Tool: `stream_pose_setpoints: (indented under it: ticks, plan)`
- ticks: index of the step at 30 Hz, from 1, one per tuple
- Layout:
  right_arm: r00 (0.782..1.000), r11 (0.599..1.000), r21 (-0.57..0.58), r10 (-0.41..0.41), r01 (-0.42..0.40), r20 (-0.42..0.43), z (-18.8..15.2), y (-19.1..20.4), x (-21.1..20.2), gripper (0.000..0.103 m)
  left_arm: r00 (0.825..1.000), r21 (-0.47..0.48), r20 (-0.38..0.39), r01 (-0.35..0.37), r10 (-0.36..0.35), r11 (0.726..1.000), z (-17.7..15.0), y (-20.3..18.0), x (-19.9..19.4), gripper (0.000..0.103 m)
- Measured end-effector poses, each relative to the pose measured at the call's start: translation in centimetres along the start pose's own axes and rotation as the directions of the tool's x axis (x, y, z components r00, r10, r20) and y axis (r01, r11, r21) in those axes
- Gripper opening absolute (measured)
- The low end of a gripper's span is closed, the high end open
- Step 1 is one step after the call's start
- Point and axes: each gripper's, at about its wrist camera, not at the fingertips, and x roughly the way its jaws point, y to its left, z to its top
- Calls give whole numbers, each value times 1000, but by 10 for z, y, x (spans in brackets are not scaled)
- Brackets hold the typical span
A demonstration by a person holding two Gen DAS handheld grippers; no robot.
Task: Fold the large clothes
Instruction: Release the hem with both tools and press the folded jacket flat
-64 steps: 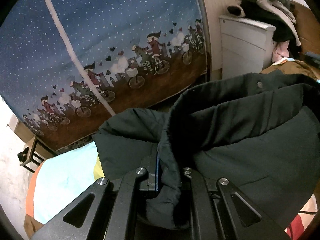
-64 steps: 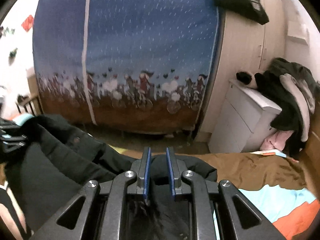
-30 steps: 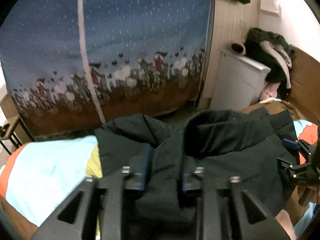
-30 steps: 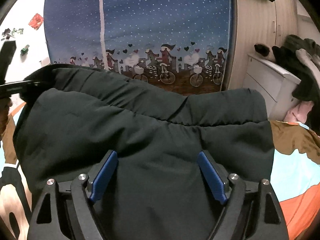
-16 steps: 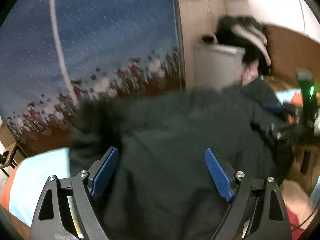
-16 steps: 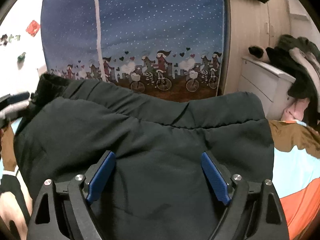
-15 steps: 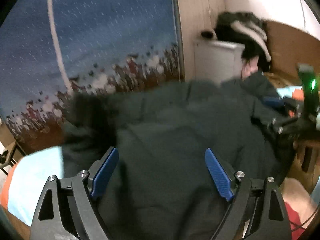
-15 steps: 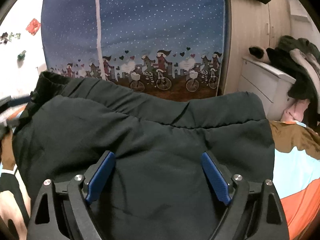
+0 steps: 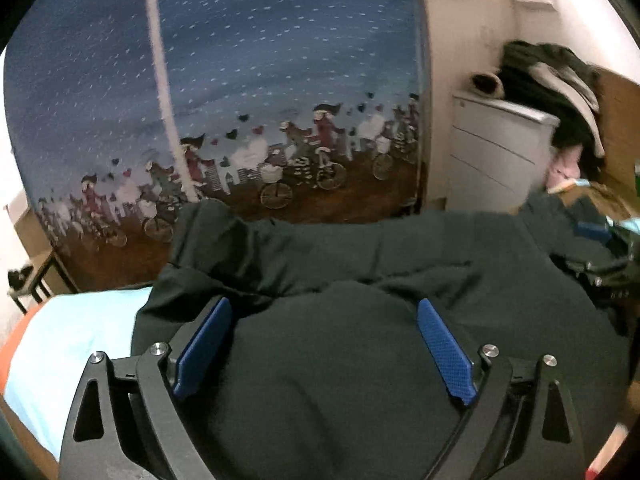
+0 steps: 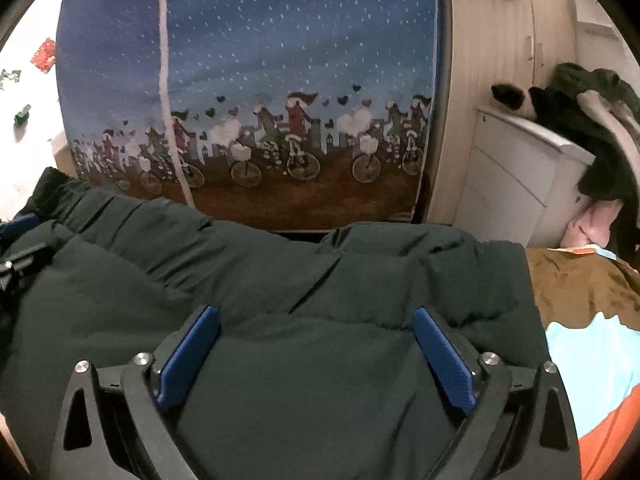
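Note:
A large dark green padded jacket [image 9: 380,256] lies spread on the bed, its far edge bunched into folds. My left gripper [image 9: 324,308] hovers over its near part with the jaws opening wide. The cloth bulges up between the blue pads [image 9: 444,356], which do not press on it. In the right wrist view the same jacket [image 10: 280,264] fills the lower frame. My right gripper [image 10: 316,314] is likewise opening wide above it, its blue pads [image 10: 444,364] apart from the fabric, gripping nothing.
The bedding [image 9: 80,328] shows light blue, orange and brown beside the jacket [image 10: 580,344]. Behind the bed hangs a blue cloth with cyclists [image 10: 280,80]. A white drawer unit [image 10: 516,176] at the right carries a heap of clothes [image 10: 592,120].
Both grippers were shut on the jacket's edges; they have let go and their jaws now stand wide. The jacket has settled flat on the bed, and both grippers sit lower over it.

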Motion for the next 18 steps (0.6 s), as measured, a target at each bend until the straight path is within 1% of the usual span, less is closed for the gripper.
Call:
stream_pose_setpoints:
  ticks: [3,6,9,11,18]
  plan:
    - [1000,1000,3,10,-10,-25,6,-4,14,103,1000,-41,5,-15,15,999,3,13,5,92]
    - [998,999,14,33,-33,-44,8,-8,24,103,1000,-83,-9,20,-21,996,2,24,13,92]
    - [998,999,20,47,-46,-40,7,-9,28,103,997,-117,-25,66,-70,991,-3,31,21,92]
    - [998,999,25,48,-47,-27,5,-9,30,103,996,-131,-13,85,-87,988,-6,32,23,93]
    - [998,998,37,56,-56,0,1,-11,34,103,994,-146,37,110,-106,983,-11,33,25,94]
